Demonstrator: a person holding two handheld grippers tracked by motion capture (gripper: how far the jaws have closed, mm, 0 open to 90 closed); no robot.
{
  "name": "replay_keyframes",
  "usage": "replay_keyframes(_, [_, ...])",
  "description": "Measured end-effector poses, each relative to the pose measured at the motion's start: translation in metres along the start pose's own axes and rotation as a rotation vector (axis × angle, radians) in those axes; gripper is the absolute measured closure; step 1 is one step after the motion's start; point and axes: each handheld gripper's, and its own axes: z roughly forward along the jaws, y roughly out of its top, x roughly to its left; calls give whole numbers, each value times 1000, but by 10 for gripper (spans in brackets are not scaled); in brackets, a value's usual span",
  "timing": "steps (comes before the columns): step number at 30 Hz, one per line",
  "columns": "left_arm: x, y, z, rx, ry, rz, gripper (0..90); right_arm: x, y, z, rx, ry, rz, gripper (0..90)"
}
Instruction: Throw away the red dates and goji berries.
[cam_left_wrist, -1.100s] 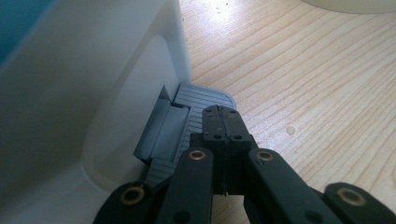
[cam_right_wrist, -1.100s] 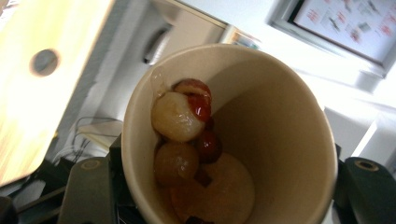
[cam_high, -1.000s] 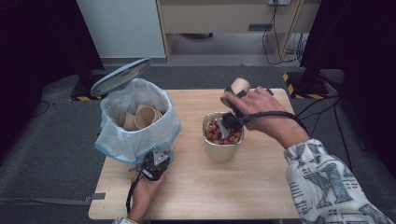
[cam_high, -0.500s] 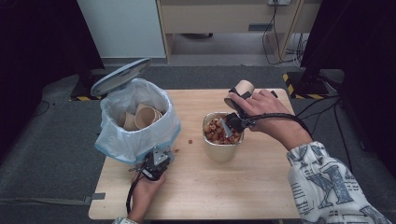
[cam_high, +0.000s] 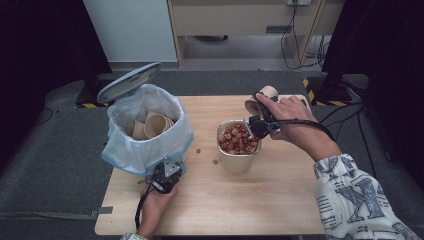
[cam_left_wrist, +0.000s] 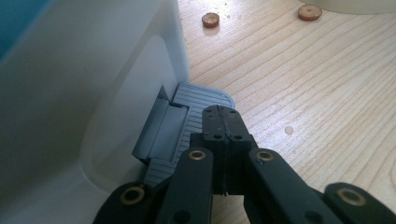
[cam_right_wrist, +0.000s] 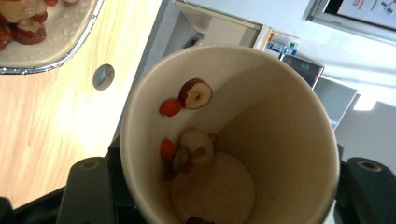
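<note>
A paper cup (cam_high: 258, 101), tipped on its side near the table's (cam_high: 300, 210) far edge just beyond the foil container (cam_high: 237, 150), is clamped by the right gripper (cam_high: 257, 122), while the left gripper (cam_high: 167, 175), jaws together, is pressed on the bin's pedal (cam_left_wrist: 187, 121).

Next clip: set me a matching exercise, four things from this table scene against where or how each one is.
Things:
1. paper cup
2. foil tray
3. bin pedal
4. bin lid

States:
A. raised open behind the bagged bin
B. under the shut left gripper
C. clamped in the right gripper, a few food bits stuck inside
D. standing mid-table, full of red and pale food pieces

Pairs: 1-C, 2-D, 3-B, 4-A
</note>
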Motion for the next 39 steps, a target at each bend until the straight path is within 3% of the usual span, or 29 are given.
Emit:
replay_keyframes(7, [0,0,0,-1,0,-1,894,3,-15,-1,-13,11,128,332])
replay_keyframes(16, [0,0,0,-1,-1,-4,894,7,-29,-3,-34,11,221,331])
replay_keyframes(27, [0,0,0,1,-2,-1,893,10,-43,-7,-110,31,403,330])
replay_keyframes(39, [0,0,0,1,-2,-2,893,17,-62,-11,-140,45,518,328])
